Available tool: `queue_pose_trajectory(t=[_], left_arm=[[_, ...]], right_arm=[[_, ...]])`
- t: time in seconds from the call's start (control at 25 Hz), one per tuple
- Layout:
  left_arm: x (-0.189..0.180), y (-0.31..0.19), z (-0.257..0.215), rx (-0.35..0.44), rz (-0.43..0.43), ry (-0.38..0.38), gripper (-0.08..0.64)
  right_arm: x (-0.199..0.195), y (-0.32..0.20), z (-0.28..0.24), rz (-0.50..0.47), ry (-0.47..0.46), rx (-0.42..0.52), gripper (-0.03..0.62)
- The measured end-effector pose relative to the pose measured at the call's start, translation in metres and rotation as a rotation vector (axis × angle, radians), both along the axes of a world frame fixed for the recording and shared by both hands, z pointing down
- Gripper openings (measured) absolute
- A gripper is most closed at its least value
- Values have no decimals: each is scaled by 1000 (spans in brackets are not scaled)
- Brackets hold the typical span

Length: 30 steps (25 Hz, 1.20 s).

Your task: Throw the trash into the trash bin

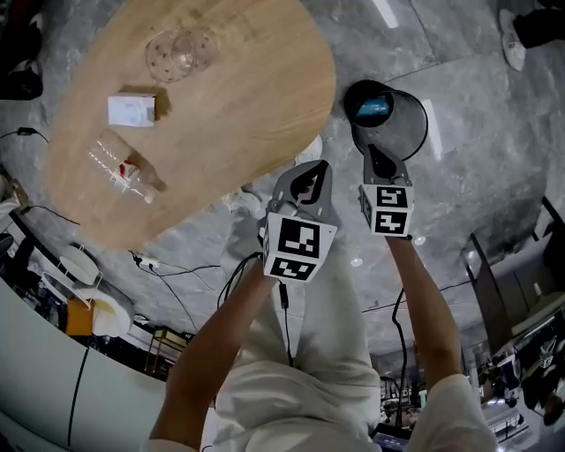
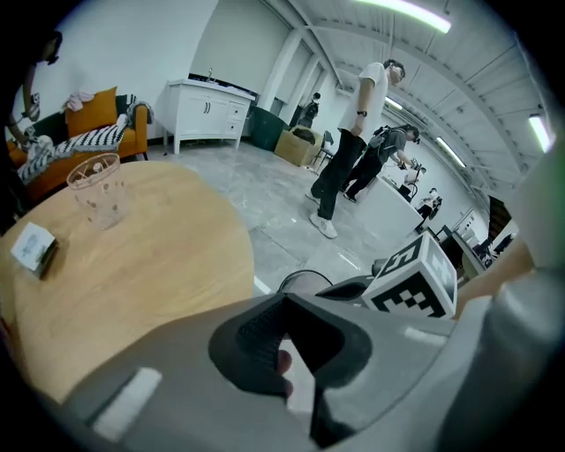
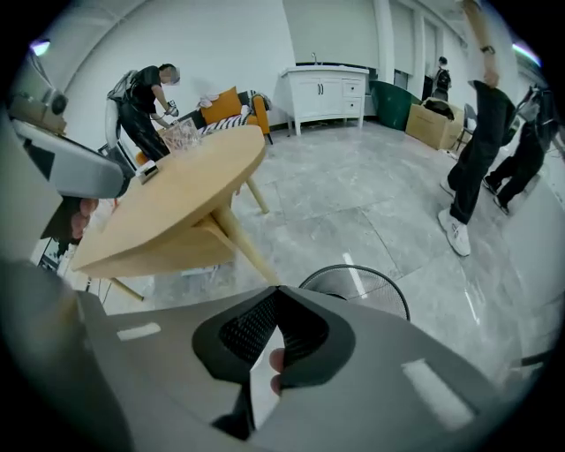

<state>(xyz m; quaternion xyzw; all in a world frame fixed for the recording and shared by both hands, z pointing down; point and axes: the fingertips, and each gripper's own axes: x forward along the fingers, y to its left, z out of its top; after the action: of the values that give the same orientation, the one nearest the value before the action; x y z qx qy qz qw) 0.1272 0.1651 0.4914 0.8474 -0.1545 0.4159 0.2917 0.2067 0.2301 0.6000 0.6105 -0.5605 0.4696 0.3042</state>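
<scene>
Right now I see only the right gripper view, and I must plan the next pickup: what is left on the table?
Observer: In the head view a clear plastic bottle lies on its side on the table, near a small white box.
Operator: Anything in the bin?
Observer: The trash bin holds something blue.
Operator: Is the left gripper free?
Observer: The left gripper has its jaws together, nothing between them.

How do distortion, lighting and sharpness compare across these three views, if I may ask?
Head view: sharp and evenly lit; the box throws a short shadow on the table, and bright streaks glare on the floor. Left gripper view: fisheye bowing, dark corners, the ceiling light blown out. Right gripper view: same bowing and dark corners, the trash bin in focus.
</scene>
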Motion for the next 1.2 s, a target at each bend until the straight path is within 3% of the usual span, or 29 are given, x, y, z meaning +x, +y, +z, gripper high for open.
queue_pose_trajectory(t=[0.28, 0.6, 1.2], left_arm=[[-26, -17, -33, 28, -103, 21, 1], [-68, -27, -53, 44, -194, 19, 0], [-139, -60, -77, 65, -359, 42, 0]], right_arm=[[-16, -38, -50, -54, 17, 108, 26], [-61, -86, -97, -148, 2, 217, 26], [-149, -146, -135, -314, -17, 282, 26]])
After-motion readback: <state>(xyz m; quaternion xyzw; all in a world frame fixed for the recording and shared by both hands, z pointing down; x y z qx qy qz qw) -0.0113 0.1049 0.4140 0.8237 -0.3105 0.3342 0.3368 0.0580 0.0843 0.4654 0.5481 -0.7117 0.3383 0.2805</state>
